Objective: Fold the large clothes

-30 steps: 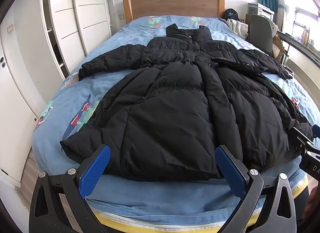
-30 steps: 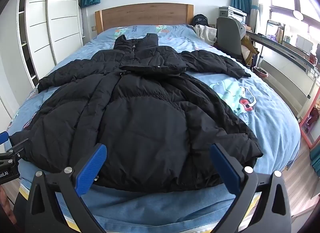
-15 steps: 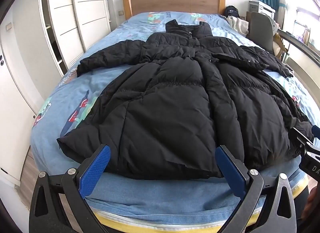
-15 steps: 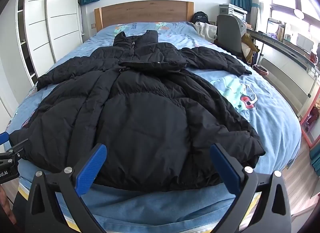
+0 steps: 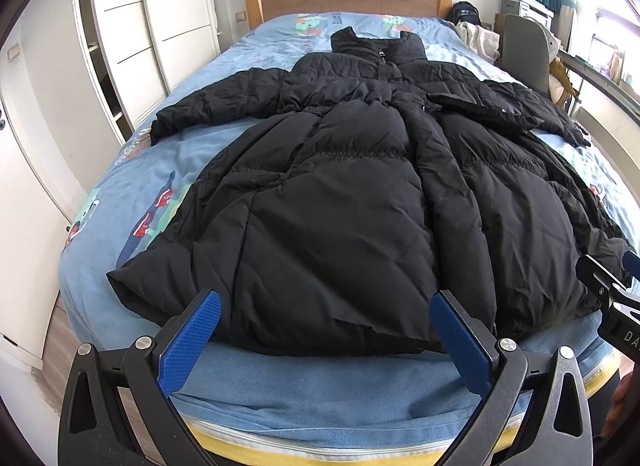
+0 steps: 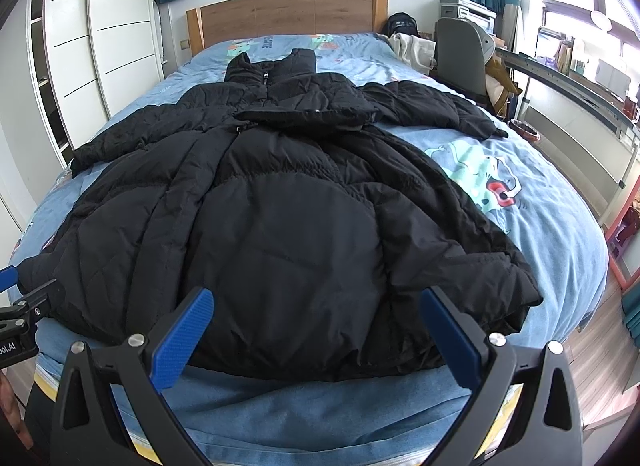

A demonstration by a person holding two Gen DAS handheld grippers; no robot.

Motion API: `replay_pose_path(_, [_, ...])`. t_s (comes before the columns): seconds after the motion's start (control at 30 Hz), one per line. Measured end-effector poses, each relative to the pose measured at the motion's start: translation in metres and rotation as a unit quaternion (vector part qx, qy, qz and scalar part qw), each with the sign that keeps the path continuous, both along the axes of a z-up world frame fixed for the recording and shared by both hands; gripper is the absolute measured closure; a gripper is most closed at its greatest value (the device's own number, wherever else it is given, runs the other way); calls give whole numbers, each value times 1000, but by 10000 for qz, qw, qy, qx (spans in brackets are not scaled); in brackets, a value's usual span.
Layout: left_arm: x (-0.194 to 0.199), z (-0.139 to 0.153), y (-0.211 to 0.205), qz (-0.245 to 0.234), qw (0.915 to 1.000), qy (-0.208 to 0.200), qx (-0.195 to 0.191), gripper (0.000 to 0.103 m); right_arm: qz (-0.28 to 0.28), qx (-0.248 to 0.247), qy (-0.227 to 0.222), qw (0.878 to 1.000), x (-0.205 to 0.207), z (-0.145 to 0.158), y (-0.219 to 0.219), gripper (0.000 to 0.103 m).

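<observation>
A long black padded coat (image 5: 340,201) (image 6: 288,225) lies spread front-up on the bed, collar toward the headboard, both sleeves out to the sides, hem at the near edge. My left gripper (image 5: 326,314) stands open just short of the hem's left half, nothing between its blue pads (image 5: 188,342). My right gripper (image 6: 316,308) is open too, over the hem's right half, its blue pads (image 6: 182,340) bare. Each gripper's tip shows at the edge of the other's view.
The bed (image 5: 320,394) has a blue cartoon-print sheet and a wooden headboard (image 6: 288,15). White wardrobes (image 5: 168,25) line the left side. A grey chair (image 6: 460,53), piled cloth and a desk rail stand at the right. Wooden floor shows at both sides.
Both cameras have tilted or moved slightly forward and down: the coat sits lower and fills more of each view. The coat itself has not moved and both grippers stay open.
</observation>
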State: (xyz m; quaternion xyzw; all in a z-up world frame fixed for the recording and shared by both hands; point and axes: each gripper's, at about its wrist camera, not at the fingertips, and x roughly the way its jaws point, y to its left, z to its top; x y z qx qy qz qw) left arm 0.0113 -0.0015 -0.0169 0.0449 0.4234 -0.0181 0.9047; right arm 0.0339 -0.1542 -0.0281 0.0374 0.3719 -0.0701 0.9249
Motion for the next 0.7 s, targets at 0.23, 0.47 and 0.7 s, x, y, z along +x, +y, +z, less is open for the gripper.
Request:
replay_pose_path(0.23, [5,-4,0,12,10000,76,26,0,12,10,70,10000,4,-5,0,0])
replay_pose_path(0.47, [8,-6,-1,12,9999,139,66,0,36,12,134,9999,7,-7,1,0])
replay_pose_path(0.7, [10,-7,0,60,9998,154,77,0,83,7,146,9999,8,-8,2,0])
